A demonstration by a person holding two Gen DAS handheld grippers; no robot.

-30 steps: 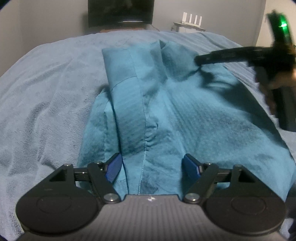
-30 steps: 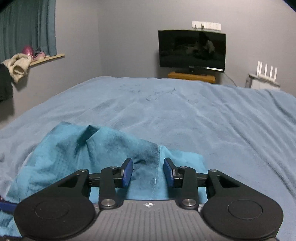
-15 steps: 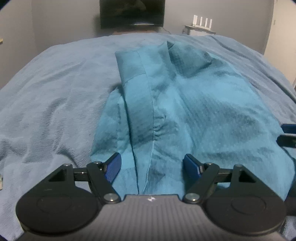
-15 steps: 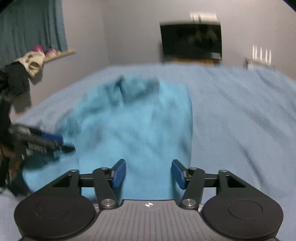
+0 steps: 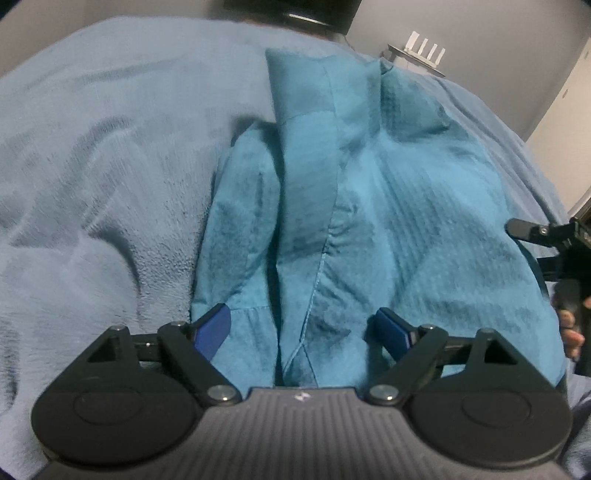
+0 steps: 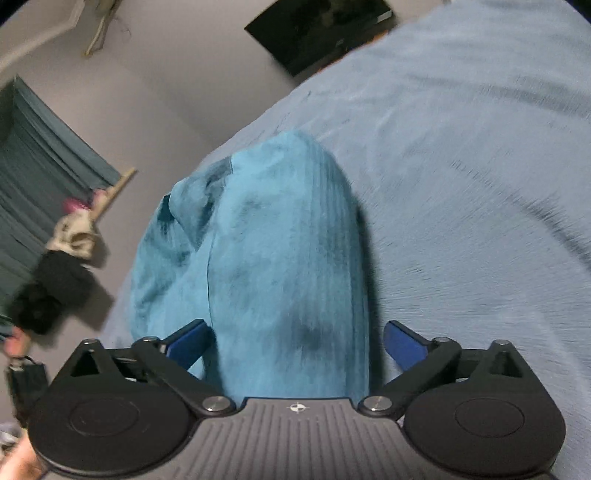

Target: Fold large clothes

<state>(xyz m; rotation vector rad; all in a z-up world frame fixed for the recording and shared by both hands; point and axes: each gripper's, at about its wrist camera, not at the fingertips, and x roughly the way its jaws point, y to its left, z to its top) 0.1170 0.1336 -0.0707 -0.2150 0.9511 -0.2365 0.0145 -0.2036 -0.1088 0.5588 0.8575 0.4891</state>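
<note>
A teal garment (image 5: 369, 206) lies partly folded lengthwise on the light blue bed cover (image 5: 92, 184). My left gripper (image 5: 303, 328) is open just above the garment's near hem, its blue pads (image 5: 212, 326) wide apart. My right gripper (image 6: 295, 341) is open too, tilted, over the near right end of the same garment (image 6: 266, 258). The right gripper also shows at the right edge of the left wrist view (image 5: 554, 251), beside the garment's right side. Neither holds cloth.
The bed cover (image 6: 461, 166) stretches to the far wall with a dark TV (image 6: 317, 29). A white router (image 5: 421, 48) stands at the far right. A curtain (image 6: 33, 166) and clothes on a shelf (image 6: 74, 236) are at the left.
My right gripper has drawn back from the garment's far end to its near right side, tilted and opened wider. My left gripper stayed open at the near hem, shifting slightly left.
</note>
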